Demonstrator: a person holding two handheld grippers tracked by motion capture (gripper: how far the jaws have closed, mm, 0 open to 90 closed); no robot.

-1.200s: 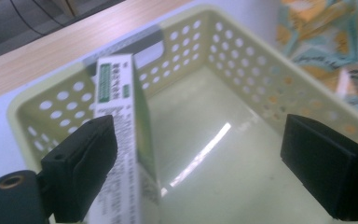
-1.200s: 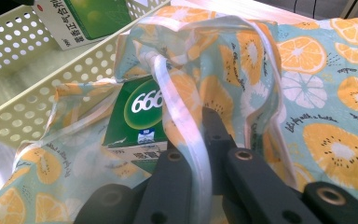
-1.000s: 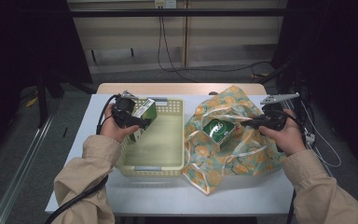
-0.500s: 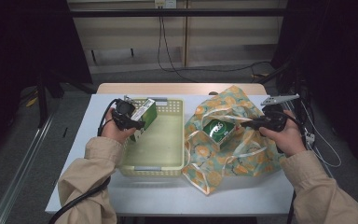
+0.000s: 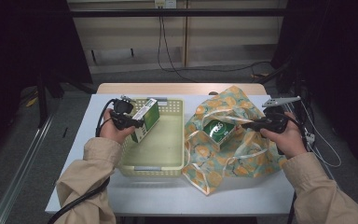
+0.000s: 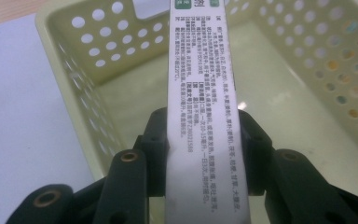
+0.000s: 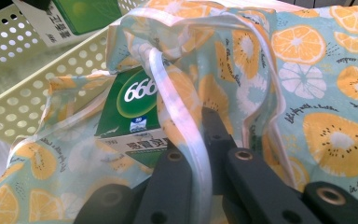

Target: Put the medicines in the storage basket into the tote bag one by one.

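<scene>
A green and white carton [image 5: 145, 119] hangs tilted over the left rim of a pale yellow perforated basket [image 5: 154, 161]. My left gripper [image 5: 131, 122] has just been closing, and its pads press the carton's narrow printed side [image 6: 203, 93]. A fruit-print cloth bag [image 5: 242, 154] lies to the right of the basket with a second green carton [image 5: 218, 130] in its mouth. My right gripper [image 5: 249, 125] is shut on the bag's white strap [image 7: 186, 126], holding the mouth up beside that carton [image 7: 130, 107].
The basket's floor [image 6: 284, 107] below the held carton is bare. Basket and bag sit side by side on a white table [image 5: 177, 196], which has a wooden strip [image 5: 177, 88] along the far edge. Cables trail from both grippers off the table sides.
The left jaws have closed in against the carton's sides. The left hand and carton have shifted only slightly. The right hand and the bag have stayed still.
</scene>
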